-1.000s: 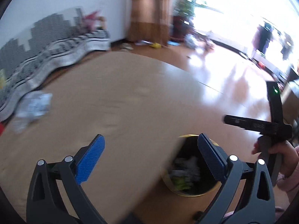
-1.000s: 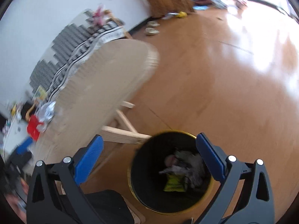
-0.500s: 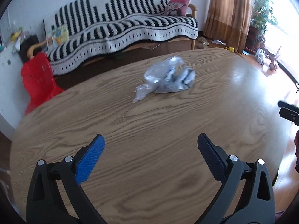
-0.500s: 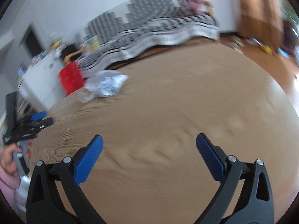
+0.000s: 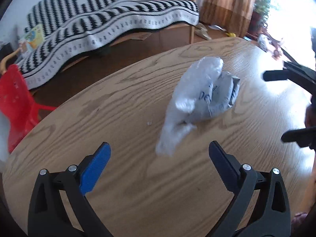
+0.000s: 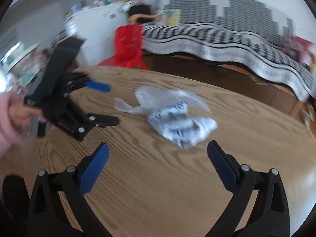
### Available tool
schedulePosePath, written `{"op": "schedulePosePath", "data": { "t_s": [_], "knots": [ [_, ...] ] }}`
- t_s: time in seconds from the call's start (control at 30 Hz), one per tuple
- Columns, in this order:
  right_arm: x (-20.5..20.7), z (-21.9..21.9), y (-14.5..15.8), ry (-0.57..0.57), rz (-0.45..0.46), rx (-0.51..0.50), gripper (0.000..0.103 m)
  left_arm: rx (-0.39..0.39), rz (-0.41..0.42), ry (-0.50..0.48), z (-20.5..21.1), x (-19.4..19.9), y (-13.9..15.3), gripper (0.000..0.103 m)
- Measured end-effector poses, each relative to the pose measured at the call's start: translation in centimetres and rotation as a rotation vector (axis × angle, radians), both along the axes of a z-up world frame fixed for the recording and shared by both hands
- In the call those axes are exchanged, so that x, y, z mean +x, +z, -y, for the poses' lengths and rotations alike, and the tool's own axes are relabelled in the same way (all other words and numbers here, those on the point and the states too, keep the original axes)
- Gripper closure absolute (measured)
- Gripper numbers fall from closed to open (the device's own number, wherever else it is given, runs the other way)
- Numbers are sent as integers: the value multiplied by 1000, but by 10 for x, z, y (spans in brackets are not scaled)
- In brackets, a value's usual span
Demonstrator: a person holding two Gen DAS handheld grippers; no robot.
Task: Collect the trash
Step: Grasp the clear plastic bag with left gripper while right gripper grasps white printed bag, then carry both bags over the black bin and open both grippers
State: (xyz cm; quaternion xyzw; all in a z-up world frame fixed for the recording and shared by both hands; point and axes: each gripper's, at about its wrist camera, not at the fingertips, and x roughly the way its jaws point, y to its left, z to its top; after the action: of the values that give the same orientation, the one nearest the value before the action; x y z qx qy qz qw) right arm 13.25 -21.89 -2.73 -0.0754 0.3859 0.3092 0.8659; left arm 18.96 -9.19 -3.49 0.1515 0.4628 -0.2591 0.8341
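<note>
Left wrist view: bag (image 5: 199, 102) mid-tabletop, both grippers (image 5: 159, 158) (image 6: 158, 156) empty, jaws apart. I'd pinch its bunched body, not the loose film.

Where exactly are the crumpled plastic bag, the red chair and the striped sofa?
crumpled plastic bag (image 5: 205, 98), left wrist view, on its bulging middle.
red chair (image 6: 128, 43), right wrist view, on its backrest.
striped sofa (image 5: 110, 23), left wrist view, on its black-and-white cover.

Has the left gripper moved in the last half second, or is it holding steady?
Yes. The left gripper has come forward over the wooden table toward the crumpled plastic bag, which now lies just ahead of its open fingers.
</note>
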Motion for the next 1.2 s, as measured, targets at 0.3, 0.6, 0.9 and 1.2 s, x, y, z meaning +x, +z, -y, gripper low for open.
{"op": "schedulePosePath", "data": {
  "t_s": [0.3, 0.6, 0.9, 1.2],
  "knots": [
    [75, -13, -28, 135, -88, -133, 7, 15, -45, -116, 14, 34, -28, 13],
    [74, -25, -56, 207, -176, -232, 51, -100, -20, -122, 17, 37, -25, 86],
    [66, -20, -46, 98, -151, -203, 54, -169, -21, -108, 4, 32, -22, 100],
    [69, 10, -40, -79, -165, -178, 55, -153, -18, -51, -1, 28, -20, 100]
  ]
}}
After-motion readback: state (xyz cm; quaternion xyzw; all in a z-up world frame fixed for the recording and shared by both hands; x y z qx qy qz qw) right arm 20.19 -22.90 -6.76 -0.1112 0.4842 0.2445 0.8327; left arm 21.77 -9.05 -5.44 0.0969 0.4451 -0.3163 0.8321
